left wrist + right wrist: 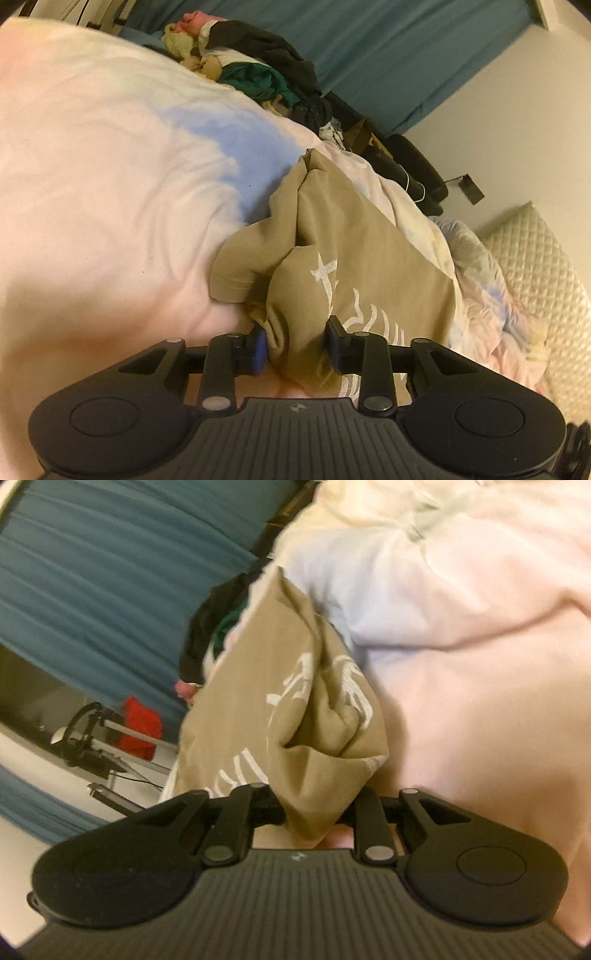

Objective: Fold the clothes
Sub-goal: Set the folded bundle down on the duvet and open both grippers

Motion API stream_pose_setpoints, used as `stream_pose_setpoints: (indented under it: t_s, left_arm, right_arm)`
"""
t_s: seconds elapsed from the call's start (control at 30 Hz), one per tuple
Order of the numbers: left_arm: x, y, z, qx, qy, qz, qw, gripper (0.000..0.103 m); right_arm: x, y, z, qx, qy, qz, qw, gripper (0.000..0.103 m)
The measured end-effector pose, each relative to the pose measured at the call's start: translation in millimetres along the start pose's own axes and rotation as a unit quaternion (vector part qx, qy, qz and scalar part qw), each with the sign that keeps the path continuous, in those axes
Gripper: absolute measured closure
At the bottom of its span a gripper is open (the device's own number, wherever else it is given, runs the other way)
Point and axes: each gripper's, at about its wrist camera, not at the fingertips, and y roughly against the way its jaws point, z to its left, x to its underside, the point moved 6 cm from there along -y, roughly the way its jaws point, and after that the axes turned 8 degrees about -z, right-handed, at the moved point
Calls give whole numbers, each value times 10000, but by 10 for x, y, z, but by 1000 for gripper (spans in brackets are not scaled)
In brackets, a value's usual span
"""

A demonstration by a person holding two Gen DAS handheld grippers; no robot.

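A tan T-shirt (pixel 343 243) with a white print lies bunched on a pale pink and blue duvet (pixel 110 166). My left gripper (pixel 295 345) is shut on a thick bundle of the shirt's fabric, one sleeve hanging to its left. In the right wrist view the same tan T-shirt (pixel 258 709) hangs crumpled over the duvet (pixel 480 664). My right gripper (pixel 314 808) is shut on another part of it; the cloth covers its fingertips.
A pile of mixed clothes (pixel 255 62) lies at the bed's far end before a teal curtain (pixel 406 48). A quilted cover (pixel 535 266) lies right. In the right wrist view a red item (pixel 140 727) and metal stand (pixel 88 738) are beside the bed.
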Motion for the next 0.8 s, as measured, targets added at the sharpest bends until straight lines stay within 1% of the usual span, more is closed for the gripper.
stream_pose_setpoints:
  t_s: [0.1, 0.2, 0.3, 0.4, 0.47, 0.5, 0.53, 0.57, 0.6, 0.63, 0.67, 0.73, 0.8]
  left_arm:
    - [-62, 92, -70, -137, -348, 73, 9993, 65]
    - [-191, 227, -179, -276, -726, 83, 9969, 65]
    - [-214, 686, -304, -244, -1028, -99, 9944, 65]
    - [-249, 1072, -523, -192, -1384, -233, 9899, 64]
    - [-268, 1359, -684, -164, -1629, -357, 9859, 59]
    - [-264, 1506, -755, -145, -1730, -408, 9840, 57]
    - [-260, 1654, -825, -125, -1831, -459, 9819, 49]
    - [-256, 1801, -896, -106, -1931, -510, 9798, 44]
    - [-252, 1948, -962, -90, -2030, -563, 9775, 41]
    - [-252, 2098, -1017, -93, -2120, -638, 9751, 30]
    - [-254, 2251, -1066, -121, -2196, -742, 9727, 13]
    - [-254, 2547, -1158, -122, -2319, -950, 9680, 0]
    - [-245, 2809, -1197, -114, -2354, -1086, 9658, 0]
  right_arm:
    - [-53, 64, 64, 217, -98, 212, 9995, 81]
    - [-35, 346, 230, 595, 318, 237, 9974, 81]
    - [-15, 663, 390, 804, 584, 127, 9950, 81]
    - [57, 1016, 674, 658, 927, 11, 9935, 81]
    - [63, 1222, 901, 576, 1254, -105, 9904, 81]
    - [77, 1324, 1013, 519, 1408, -168, 9885, 79]
    - [92, 1425, 1125, 460, 1562, -231, 9864, 70]
    - [107, 1527, 1238, 401, 1715, -294, 9839, 61]
    - [122, 1629, 1350, 342, 1868, -357, 9811, 39]
    - [97, 1751, 1437, 274, 2010, -464, 9781, 19]
    - [125, 1904, 1541, 226, 2212, -636, 9729, 14]
    - [168, 2143, 1690, 184, 2546, -855, 9631, 16]
    - [222, 2364, 1810, 132, 2795, -993, 9549, 16]
